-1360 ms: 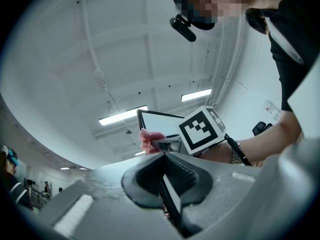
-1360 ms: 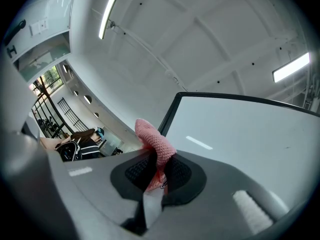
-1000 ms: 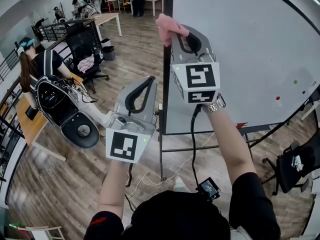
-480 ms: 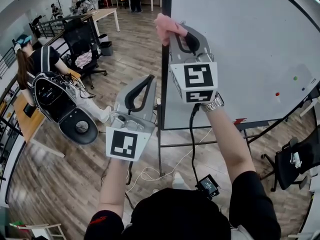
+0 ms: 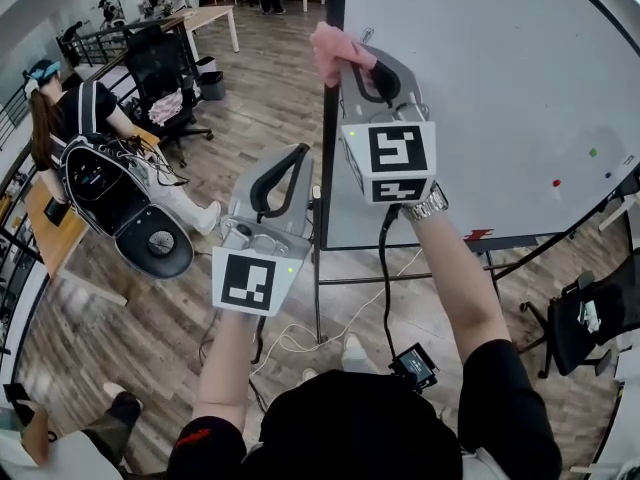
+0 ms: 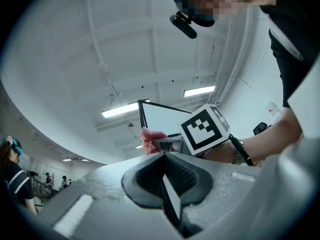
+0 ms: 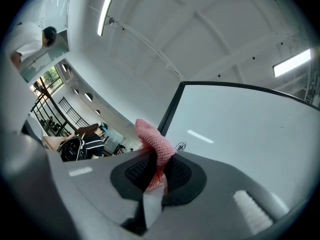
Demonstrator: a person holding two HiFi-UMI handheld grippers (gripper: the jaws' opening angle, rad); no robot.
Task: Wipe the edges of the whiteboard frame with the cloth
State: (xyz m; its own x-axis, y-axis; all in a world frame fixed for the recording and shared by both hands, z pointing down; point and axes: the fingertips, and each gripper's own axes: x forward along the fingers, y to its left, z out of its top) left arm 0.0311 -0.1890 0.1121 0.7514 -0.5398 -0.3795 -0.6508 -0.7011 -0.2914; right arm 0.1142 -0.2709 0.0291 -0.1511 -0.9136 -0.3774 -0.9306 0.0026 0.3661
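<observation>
— Wide office room, wooden floor (image 5: 260, 98); what lies off beyond the left fingers?

— Well out that way, a person (image 5: 85, 133) sits at a desk (image 5: 60, 238). None of it is near the work.

— And ahead of the right fingers?

— Whiteboard (image 5: 480, 98) on a stand, filling everything to the right of the fingertips. Its dark frame (image 5: 329, 148) shows as an upright bar passing between the two grippers, just left of the right one.

— How do the grippers stand?

— The left gripper (image 6: 163, 159) has its fingers pressed together on nothing. It hangs lower, left of the bar and apart from it. The right gripper (image 7: 156, 170) is raised at the bar, fingers pinching the cloth (image 7: 152, 144).

— Where exactly is that cloth?

— It's a pink wad bunched between the right pads and poking out past the tips. From the head view it overlaps the frame's left upright. Whether it truly presses on the bar, I cannot tell.

— So which step is this?

— I'd judge it as wiping the left vertical edge, partway along its height. Nothing shows which other edges are done.

— What does the next move call for?

— A firm pinch, so the wad doesn't slip out, and light sideways pressure toward the bar. Then a straight drag along it to the corner, tracking the edge rather than drifting onto the white surface.
</observation>
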